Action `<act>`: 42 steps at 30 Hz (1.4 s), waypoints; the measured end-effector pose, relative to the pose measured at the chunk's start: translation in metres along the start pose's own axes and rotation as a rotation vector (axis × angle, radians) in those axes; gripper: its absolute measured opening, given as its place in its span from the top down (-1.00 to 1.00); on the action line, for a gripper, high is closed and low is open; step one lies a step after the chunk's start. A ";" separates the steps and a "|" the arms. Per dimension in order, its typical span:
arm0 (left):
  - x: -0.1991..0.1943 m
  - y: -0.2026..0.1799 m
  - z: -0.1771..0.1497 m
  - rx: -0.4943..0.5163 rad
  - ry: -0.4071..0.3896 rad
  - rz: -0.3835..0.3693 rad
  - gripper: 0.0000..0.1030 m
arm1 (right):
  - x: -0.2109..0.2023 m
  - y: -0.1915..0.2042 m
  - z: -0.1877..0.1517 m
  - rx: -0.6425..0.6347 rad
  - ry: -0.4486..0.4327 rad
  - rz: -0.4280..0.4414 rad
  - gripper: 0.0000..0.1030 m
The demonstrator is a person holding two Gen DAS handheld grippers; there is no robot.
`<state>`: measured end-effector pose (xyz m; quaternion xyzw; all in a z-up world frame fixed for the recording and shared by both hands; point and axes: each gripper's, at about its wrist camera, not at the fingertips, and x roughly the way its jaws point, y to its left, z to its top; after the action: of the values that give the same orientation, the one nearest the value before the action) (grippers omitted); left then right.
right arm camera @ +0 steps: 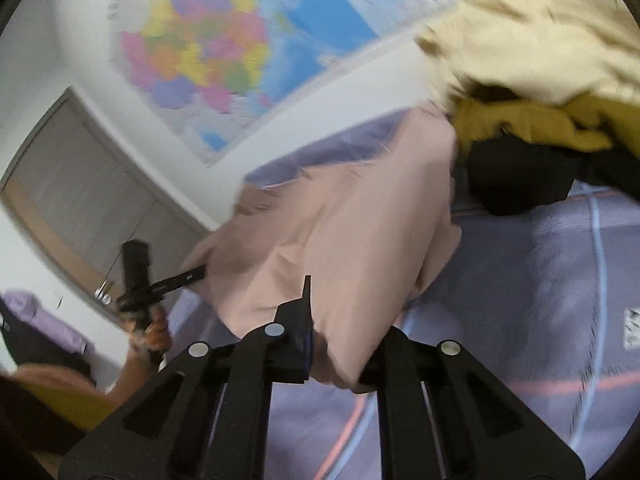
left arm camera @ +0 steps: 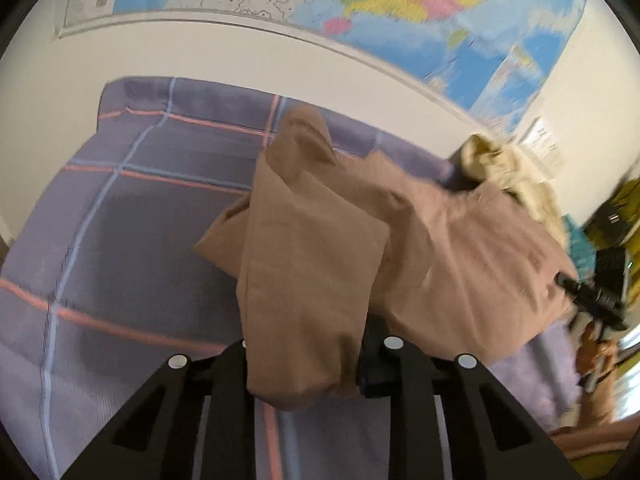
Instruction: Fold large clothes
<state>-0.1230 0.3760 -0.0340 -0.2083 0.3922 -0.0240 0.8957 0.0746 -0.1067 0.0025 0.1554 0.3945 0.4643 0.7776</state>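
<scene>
A large tan-pink garment (left arm camera: 360,240) hangs lifted above a purple plaid bed sheet (left arm camera: 140,200). My left gripper (left arm camera: 308,360) is shut on one bunched end of it. The right gripper shows in the left wrist view (left arm camera: 564,280), at the garment's far right end. In the right wrist view my right gripper (right arm camera: 340,356) is shut on the other end of the garment (right arm camera: 340,240). The left gripper shows there (right arm camera: 196,274), at the cloth's left edge. The cloth sags between the two grippers.
A pile of cream (right arm camera: 520,40), mustard (right arm camera: 540,124) and black (right arm camera: 520,184) clothes lies at the bed's far side. A wall map (left arm camera: 400,0) hangs behind the bed. A closed door (right arm camera: 80,192) is to the left. The sheet (right arm camera: 540,280) lies under the garment.
</scene>
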 end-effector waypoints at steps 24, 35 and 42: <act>0.052 -0.052 0.017 0.272 0.030 0.359 -0.83 | 0.042 -0.013 0.004 -0.177 0.072 -0.506 -0.55; 0.066 -0.051 0.020 0.263 0.057 0.380 -0.38 | 0.064 -0.019 0.009 -0.196 0.091 -0.507 0.61; 0.060 -0.053 0.024 0.252 0.046 0.382 0.12 | 0.074 -0.010 0.014 -0.217 0.080 -0.496 0.91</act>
<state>-0.0581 0.3235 -0.0405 -0.0160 0.4387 0.0922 0.8937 0.1106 -0.0476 -0.0292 -0.0484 0.3988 0.3049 0.8635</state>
